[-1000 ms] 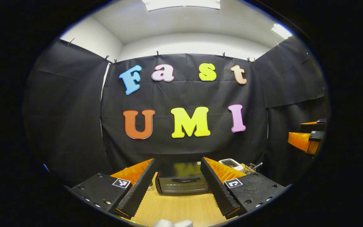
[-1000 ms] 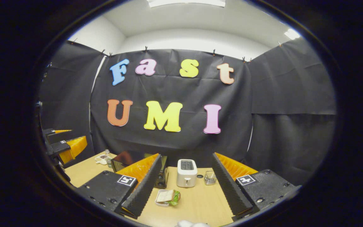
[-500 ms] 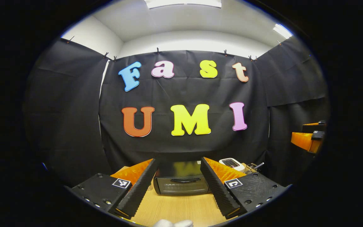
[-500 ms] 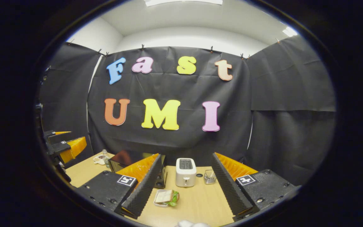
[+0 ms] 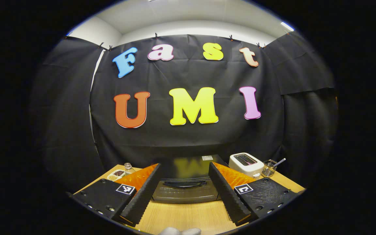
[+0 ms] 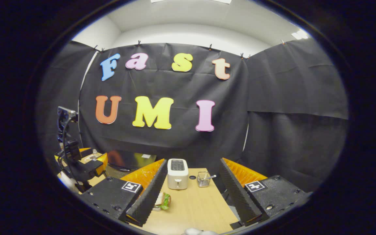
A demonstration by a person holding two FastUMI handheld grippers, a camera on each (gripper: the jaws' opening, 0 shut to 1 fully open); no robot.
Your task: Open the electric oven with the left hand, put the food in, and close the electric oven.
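Observation:
In the left gripper view a black electric oven (image 5: 185,192) stands on the wooden table (image 5: 181,215) straight ahead, its door closed and the handle (image 5: 184,184) across its top edge. My left gripper (image 5: 184,168) is open, its fingers framing the oven from a short distance and touching nothing. In the right gripper view the food, a sandwich with lettuce on a small plate (image 6: 163,201), lies on the table (image 6: 191,209), partly hidden behind the left finger. My right gripper (image 6: 193,163) is open and holds nothing. The oven (image 6: 127,160) and the left gripper (image 6: 83,168) appear at the left.
A white toaster (image 5: 245,163) and a small wire basket (image 5: 269,168) stand right of the oven. A small dish of beans (image 5: 116,175) and a glass bottle (image 5: 128,167) sit to its left. From the right gripper, the toaster (image 6: 177,173) and basket (image 6: 202,179) lie ahead.
The left gripper has moved closer to the oven, which now looms larger between its fingers. The right gripper's view has swung to the right, so the sandwich now lies partly behind its left finger.

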